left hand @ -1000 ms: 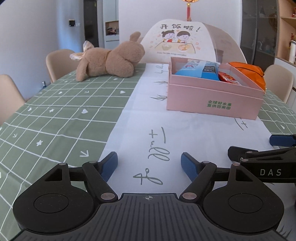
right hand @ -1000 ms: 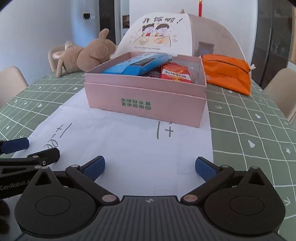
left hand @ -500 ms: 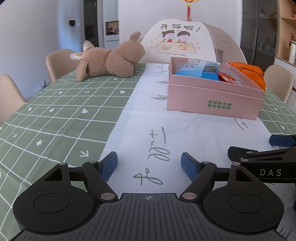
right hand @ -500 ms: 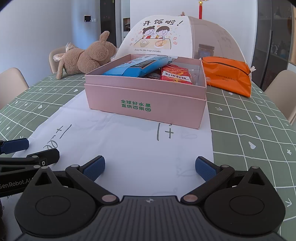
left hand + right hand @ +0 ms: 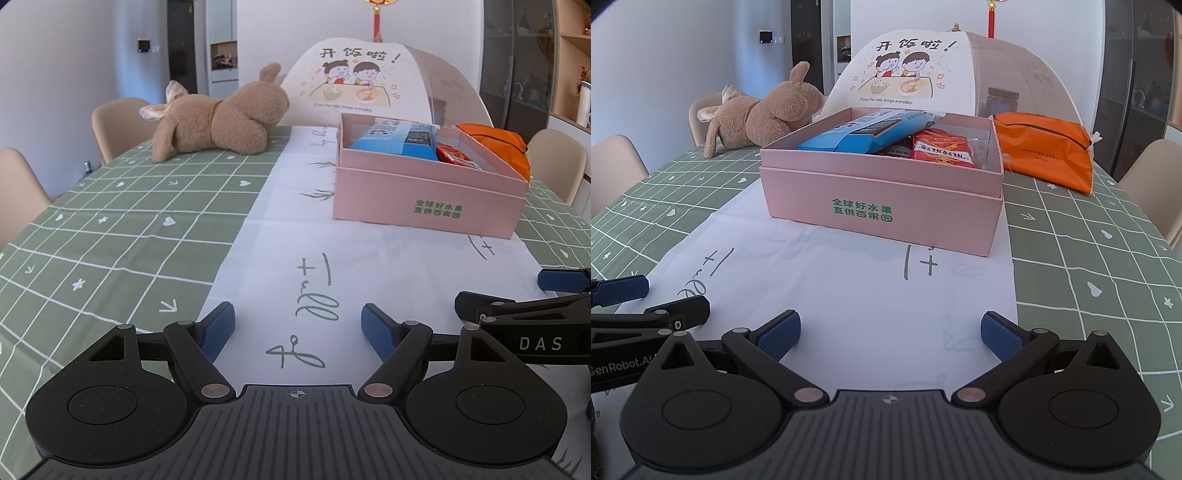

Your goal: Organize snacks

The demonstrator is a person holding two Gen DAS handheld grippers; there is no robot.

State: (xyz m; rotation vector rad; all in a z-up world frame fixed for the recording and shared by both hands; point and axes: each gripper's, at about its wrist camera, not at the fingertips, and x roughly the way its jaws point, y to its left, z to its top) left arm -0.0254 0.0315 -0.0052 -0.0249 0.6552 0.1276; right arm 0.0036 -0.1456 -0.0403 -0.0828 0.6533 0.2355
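Note:
A pink open box (image 5: 882,195) (image 5: 424,195) sits on the white runner of the table. Inside it lie a blue snack pack (image 5: 864,131) (image 5: 391,138) and a red snack pack (image 5: 940,149) (image 5: 454,157). An orange pouch (image 5: 1045,151) (image 5: 498,142) rests on the cloth behind the box to the right. My left gripper (image 5: 297,326) is open and empty, low over the runner, well short of the box. My right gripper (image 5: 890,332) is open and empty too, facing the box front. Each gripper shows at the edge of the other's view.
A brown plush rabbit (image 5: 221,120) (image 5: 764,112) lies at the far left of the green checked tablecloth (image 5: 110,229). A mesh food cover (image 5: 945,70) with a jar under it stands behind the box. Beige chairs (image 5: 118,122) ring the table.
The right gripper has risen slightly, so the box looks lower and more of its inside shows. The left gripper has stayed put.

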